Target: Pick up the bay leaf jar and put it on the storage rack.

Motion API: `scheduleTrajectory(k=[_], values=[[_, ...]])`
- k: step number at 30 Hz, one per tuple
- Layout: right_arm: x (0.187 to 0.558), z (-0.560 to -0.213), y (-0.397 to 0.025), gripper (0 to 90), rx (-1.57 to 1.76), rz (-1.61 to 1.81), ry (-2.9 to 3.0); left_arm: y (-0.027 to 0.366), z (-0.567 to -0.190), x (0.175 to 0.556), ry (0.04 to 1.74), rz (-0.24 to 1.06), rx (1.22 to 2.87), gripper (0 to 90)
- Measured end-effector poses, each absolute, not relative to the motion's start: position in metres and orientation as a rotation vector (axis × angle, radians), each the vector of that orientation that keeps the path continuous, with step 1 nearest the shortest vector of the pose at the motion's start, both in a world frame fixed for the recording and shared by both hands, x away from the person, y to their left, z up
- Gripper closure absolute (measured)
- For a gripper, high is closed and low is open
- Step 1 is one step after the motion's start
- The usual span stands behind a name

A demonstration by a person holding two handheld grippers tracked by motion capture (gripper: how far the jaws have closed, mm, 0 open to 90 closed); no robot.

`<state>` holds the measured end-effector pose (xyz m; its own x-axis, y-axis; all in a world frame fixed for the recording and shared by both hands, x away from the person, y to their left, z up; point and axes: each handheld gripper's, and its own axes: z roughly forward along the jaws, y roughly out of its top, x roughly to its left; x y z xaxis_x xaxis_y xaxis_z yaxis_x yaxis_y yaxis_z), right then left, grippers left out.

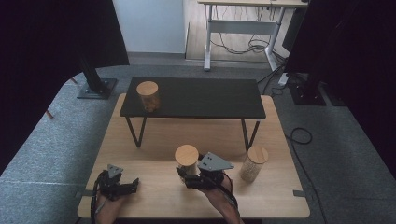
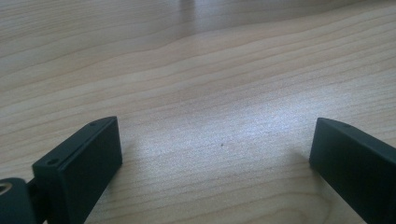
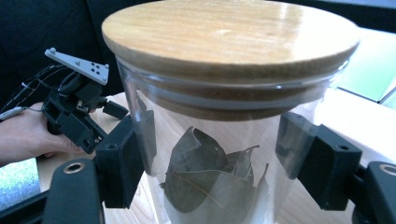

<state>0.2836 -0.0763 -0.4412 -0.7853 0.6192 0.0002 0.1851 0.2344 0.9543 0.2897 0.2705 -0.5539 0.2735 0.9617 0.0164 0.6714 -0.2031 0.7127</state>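
Right claw, held in a person's hand, with its black jaws set on either side of a glass jar; both pads lie against the glass wall below the wooden lid, and dried leaves fill the jar between them. Left claw rests low over the bare table, jaws wide apart and gripping nothing, well to the left of the held jar. Just right of the right claw stands a second lidded jar. Beyond both claws a low black shelf spans the table, carrying a third jar at its left end.
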Motion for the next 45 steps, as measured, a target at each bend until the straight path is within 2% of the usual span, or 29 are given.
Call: scheduleTrajectory(k=[45], values=[[0.323,-0.402,-0.077,25.7,0.804,1.547,2.094,0.271,-0.554,0.29,1.464,0.632,1.954,2.2]])
